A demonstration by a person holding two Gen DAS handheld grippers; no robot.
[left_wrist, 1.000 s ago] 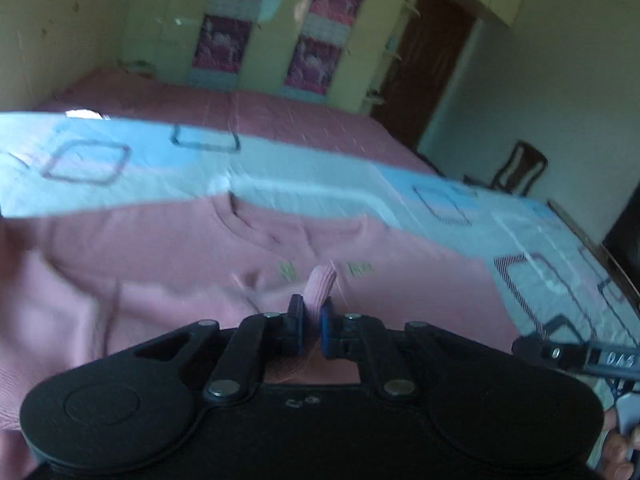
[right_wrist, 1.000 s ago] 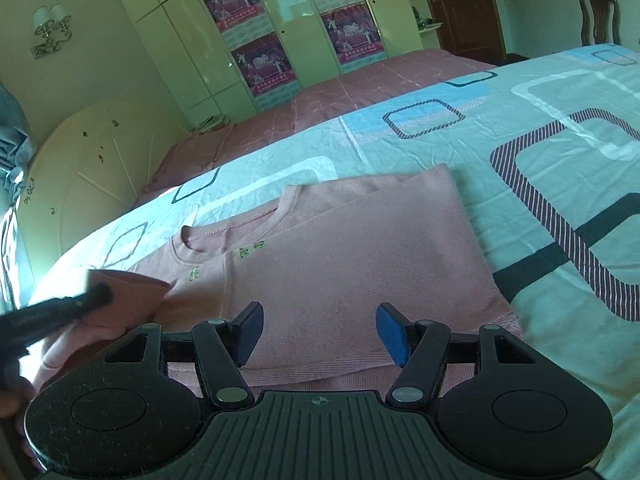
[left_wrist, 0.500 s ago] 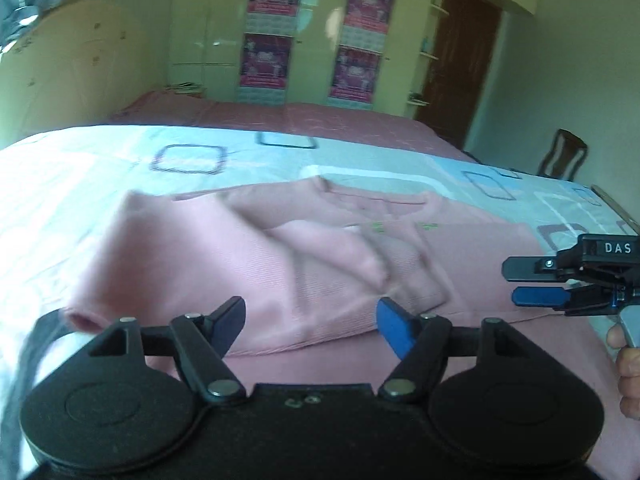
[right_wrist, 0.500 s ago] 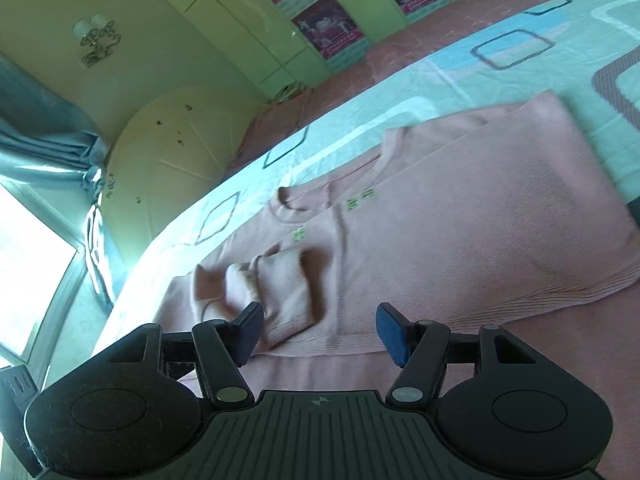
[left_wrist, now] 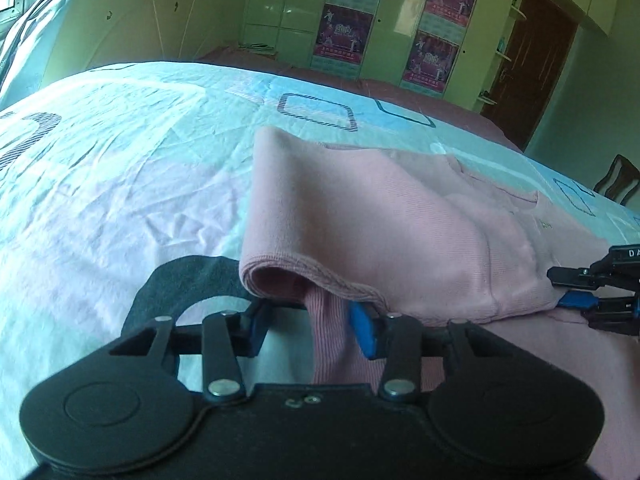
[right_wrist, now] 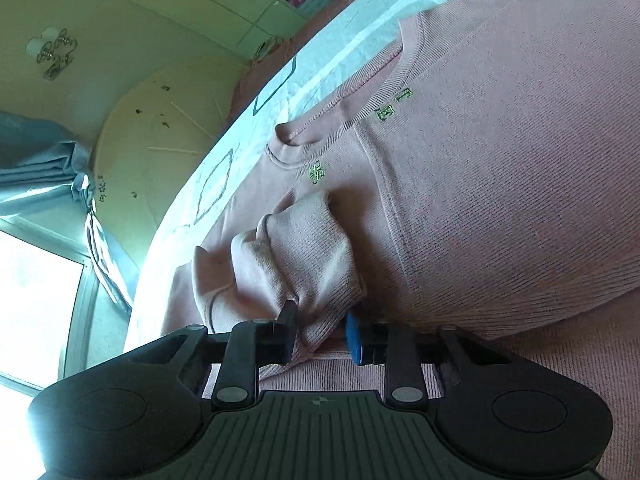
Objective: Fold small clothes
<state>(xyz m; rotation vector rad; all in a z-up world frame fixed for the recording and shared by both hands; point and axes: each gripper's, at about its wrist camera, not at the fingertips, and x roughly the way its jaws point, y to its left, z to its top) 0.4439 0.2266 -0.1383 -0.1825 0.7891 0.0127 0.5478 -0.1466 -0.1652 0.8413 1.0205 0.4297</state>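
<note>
On the left lies the bedspread, pale blue with dark square outlines, wrinkled and bare up to the edge of the sweater. The pink sweater is spread flat across the bed, its collar pointing toward the far wardrobe, small green letters stitched just below it.

The left gripper sits at the sweater's near left corner, where the ribbed hem curls up into a loop. Its jaws are closing, about a third apart, with a strip of ribbed pink cloth hanging between them. The blue pad touches the cloth on one side; the other pad stands clear of it, so the grip is not yet tight.

Further right, the sleeve lies bunched in folds on the sweater's body, its cuff toward the camera. The right gripper is at that cuff, jaws closing and narrow, both pads against the ribbed knit. In the left wrist view the right gripper shows at the right edge, its tips at the sweater's edge.

A dark door and a chair stand at far right.
</note>
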